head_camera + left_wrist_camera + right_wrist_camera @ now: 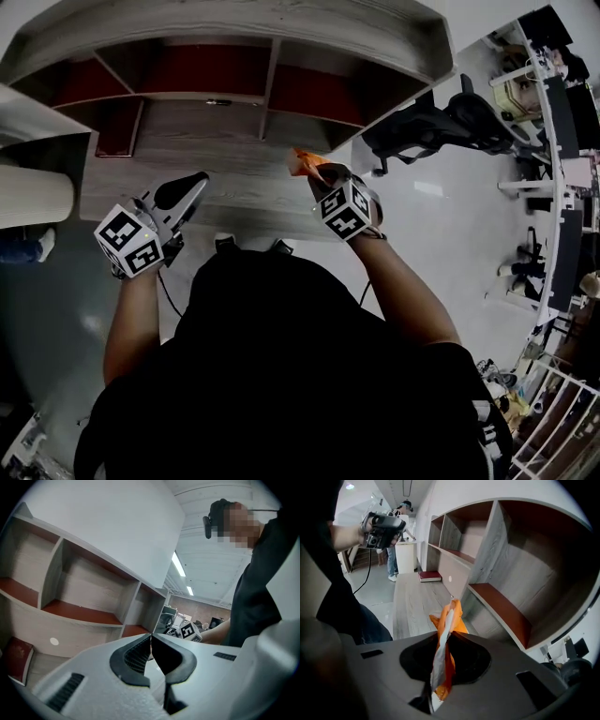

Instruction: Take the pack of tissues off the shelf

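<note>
Two grippers, one crinkly orange pack pinched.
My right gripper [446, 633] clamps the crumpled orange-white pack of tissues [457, 616], 12 o'clock in head view, before the wood-grain shelf [234, 159]; left gripper [151, 635] closed, empty; pack's lower end hidden.

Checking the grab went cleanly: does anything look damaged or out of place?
The orange tissue pack looks crumpled, pinched edge-on in the right gripper's jaws, clear of the shelf. Nothing spilled; nothing else stands out.
</note>
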Motion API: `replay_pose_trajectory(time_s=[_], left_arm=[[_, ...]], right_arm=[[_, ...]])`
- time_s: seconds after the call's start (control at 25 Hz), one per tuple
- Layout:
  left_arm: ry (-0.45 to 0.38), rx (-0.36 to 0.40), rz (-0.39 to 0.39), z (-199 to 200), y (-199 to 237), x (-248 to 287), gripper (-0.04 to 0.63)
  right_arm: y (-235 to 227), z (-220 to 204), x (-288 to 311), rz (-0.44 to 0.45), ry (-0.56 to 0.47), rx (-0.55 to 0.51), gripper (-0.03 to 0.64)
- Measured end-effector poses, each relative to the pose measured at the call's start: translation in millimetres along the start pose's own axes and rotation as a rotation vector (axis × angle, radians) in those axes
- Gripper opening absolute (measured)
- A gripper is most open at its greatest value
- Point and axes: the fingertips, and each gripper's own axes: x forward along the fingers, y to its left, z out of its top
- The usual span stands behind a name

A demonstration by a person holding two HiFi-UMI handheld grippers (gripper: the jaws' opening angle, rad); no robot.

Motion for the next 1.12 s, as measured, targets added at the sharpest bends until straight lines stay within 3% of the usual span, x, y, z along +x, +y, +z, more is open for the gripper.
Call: replay_pose_trajectory(time_s=[0.64, 1.12], left_arm=[[-0.043, -0.036, 0.200, -11, 29, -94, 0.020], [-0.041, -0.088, 0.313, -27, 50, -149, 0.020]], right_arm=[[63, 38, 98, 0.177, 0.035, -0.174, 0.046], [113, 60, 161, 0.282, 0.071, -0.243, 0.046]])
